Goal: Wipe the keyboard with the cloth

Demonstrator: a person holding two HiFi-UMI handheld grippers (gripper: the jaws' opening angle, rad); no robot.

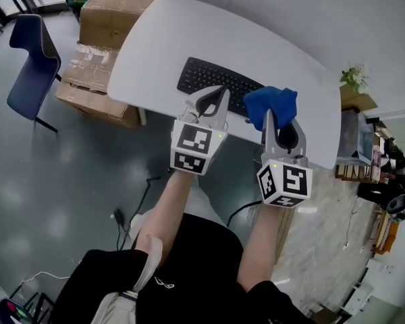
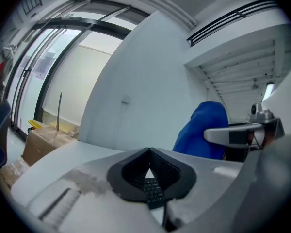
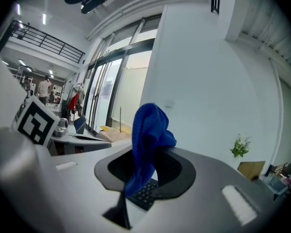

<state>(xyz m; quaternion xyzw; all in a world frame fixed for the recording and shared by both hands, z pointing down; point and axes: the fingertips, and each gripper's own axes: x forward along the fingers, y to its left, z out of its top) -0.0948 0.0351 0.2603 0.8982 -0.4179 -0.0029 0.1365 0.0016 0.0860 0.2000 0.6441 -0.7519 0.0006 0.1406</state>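
A black keyboard (image 1: 216,81) lies on the white table (image 1: 189,32), near its front edge. My left gripper (image 1: 214,96) hovers over the keyboard's near edge, shut with nothing between its jaws. In the left gripper view its closed tips (image 2: 148,150) frame a sliver of keys (image 2: 153,192). My right gripper (image 1: 275,117) is shut on a blue cloth (image 1: 271,101) that bunches up above the keyboard's right end. In the right gripper view the cloth (image 3: 148,135) hangs from the jaws, with keys (image 3: 144,194) below it. The cloth (image 2: 206,130) also shows beside the left gripper.
Cardboard boxes (image 1: 111,19) are stacked left of the table and a blue chair (image 1: 30,52) stands farther left. A small plant (image 1: 354,76) and cluttered shelves (image 1: 374,157) are at the right. Cables (image 1: 131,208) run across the floor.
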